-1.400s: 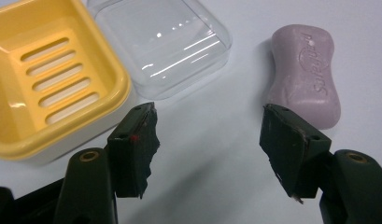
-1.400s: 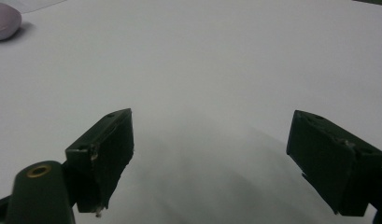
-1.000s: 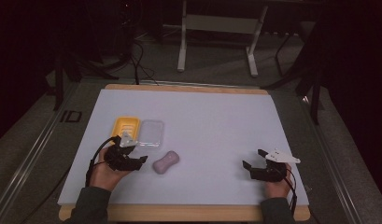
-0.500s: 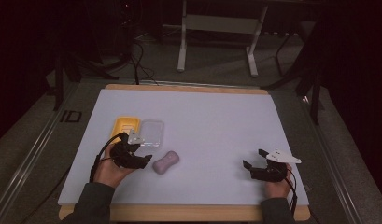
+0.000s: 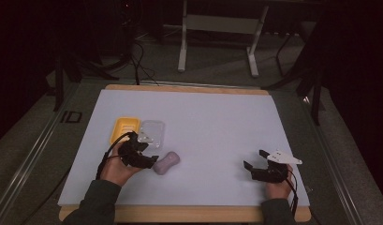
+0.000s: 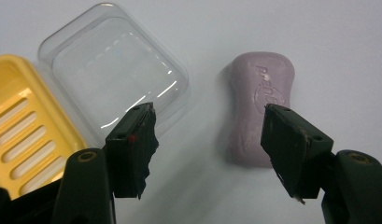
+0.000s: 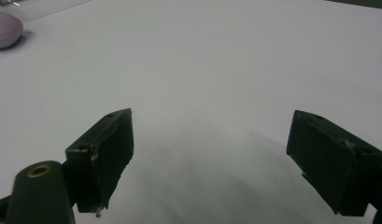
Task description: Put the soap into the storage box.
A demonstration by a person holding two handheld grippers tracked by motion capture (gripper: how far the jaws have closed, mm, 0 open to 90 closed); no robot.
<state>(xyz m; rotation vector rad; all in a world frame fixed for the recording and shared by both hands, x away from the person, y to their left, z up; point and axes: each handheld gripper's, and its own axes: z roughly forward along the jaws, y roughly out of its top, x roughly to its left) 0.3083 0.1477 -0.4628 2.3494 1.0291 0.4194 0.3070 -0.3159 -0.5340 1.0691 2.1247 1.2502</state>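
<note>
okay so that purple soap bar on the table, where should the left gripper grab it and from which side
Probably across its narrowed waist, coming down from above. The soap bar lies flat on the table, apart from the clear lid, and pinches in at the middle, so the open left gripper gets a shorter span and the bulged ends resist slipping.

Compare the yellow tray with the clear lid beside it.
The yellow tray is opaque with slots cut in its floor; the clear lid is see-through, its floor plain and unslotted. In the high view the tray lies farther left, the lid nearer the purple soap bar. Both are rounded rectangles lying open side up on the table.
</note>
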